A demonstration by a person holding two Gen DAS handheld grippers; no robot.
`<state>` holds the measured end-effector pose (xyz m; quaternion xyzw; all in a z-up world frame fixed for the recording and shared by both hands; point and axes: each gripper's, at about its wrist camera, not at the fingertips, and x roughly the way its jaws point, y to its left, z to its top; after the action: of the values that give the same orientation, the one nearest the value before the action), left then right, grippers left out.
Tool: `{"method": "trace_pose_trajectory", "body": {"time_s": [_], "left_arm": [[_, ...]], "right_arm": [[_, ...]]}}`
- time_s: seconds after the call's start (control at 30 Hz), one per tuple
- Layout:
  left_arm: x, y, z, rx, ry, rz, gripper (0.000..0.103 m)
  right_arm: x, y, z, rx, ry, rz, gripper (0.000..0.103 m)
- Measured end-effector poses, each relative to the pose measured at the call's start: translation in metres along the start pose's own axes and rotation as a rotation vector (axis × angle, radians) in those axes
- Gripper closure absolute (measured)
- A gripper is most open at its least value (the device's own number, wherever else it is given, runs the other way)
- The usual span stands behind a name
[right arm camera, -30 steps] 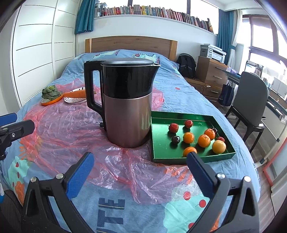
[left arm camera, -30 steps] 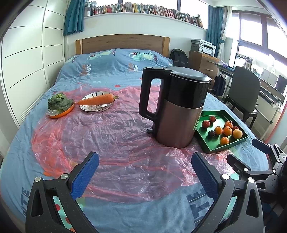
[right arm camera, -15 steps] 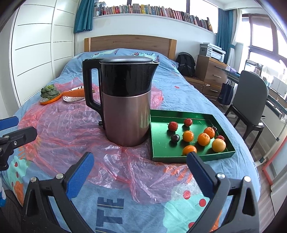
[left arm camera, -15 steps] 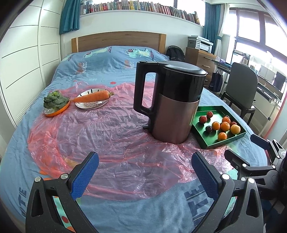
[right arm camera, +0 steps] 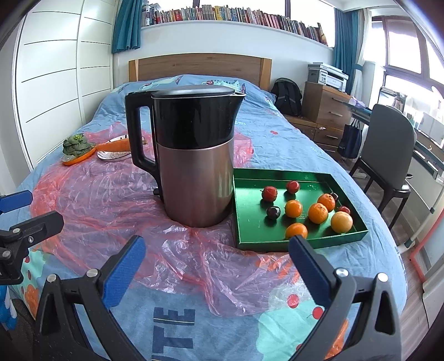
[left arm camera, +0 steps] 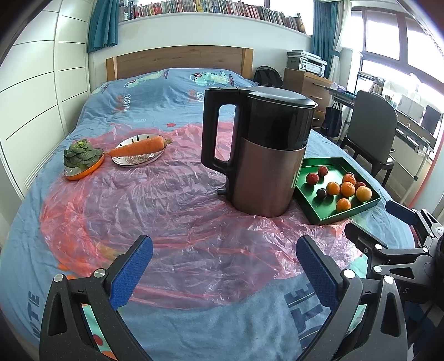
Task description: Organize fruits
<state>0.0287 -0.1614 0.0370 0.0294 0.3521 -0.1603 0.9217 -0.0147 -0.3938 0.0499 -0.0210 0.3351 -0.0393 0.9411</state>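
- Backing off slightly since a second ago, left gripper (left arm camera: 224, 254) and right gripper (right arm camera: 216, 252) hover over the bed, jaws apart, empty.
- Small oranges (right arm camera: 317, 213) and red fruits (right arm camera: 269, 193) sit in the green rectangular tray (right arm camera: 249, 222), beside the black-and-copper electric kettle (right arm camera: 191, 155).

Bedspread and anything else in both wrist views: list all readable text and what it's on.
"MUSIC": bedspread, printed near the headboard, only partly legible.
"TE": large letters on the bedspread's near edge, cut off.
Book spines on the shelf: too small to read.
Kettle, green tray: no text visible.
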Motion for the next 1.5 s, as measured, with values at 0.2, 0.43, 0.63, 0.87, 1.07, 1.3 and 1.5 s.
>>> {"method": "trace_pose_trajectory", "body": {"time_s": [0.2, 0.43, 0.63, 0.87, 1.07, 1.3, 1.5], "left_arm": [[0.002, 0.003, -0.001, -0.001, 0.005, 0.006, 0.002], [0.005, 0.005, -0.003, -0.003, 0.011, 0.007, 0.002], [0.008, 0.004, -0.005, 0.003, 0.019, 0.002, 0.002], [0.010, 0.003, -0.006, 0.008, 0.024, -0.001, 0.002], [0.010, 0.003, -0.006, 0.008, 0.024, 0.000, 0.002], [0.011, 0.003, -0.006, 0.006, 0.024, 0.000, 0.001], [0.014, 0.003, -0.005, 0.011, 0.029, -0.003, 0.001]], "right_arm": [[0.004, 0.004, 0.000, -0.008, 0.007, 0.009, 0.000], [0.006, 0.007, 0.002, -0.009, 0.007, 0.015, 0.000], [0.008, 0.010, 0.002, -0.013, 0.007, 0.022, 0.000], [0.009, 0.011, 0.003, -0.014, 0.008, 0.021, 0.000], [0.009, 0.011, 0.003, -0.017, 0.010, 0.022, 0.000], [0.011, 0.011, 0.003, -0.016, 0.012, 0.020, 0.000], [0.014, 0.010, 0.002, -0.016, 0.014, 0.019, 0.000]]}}
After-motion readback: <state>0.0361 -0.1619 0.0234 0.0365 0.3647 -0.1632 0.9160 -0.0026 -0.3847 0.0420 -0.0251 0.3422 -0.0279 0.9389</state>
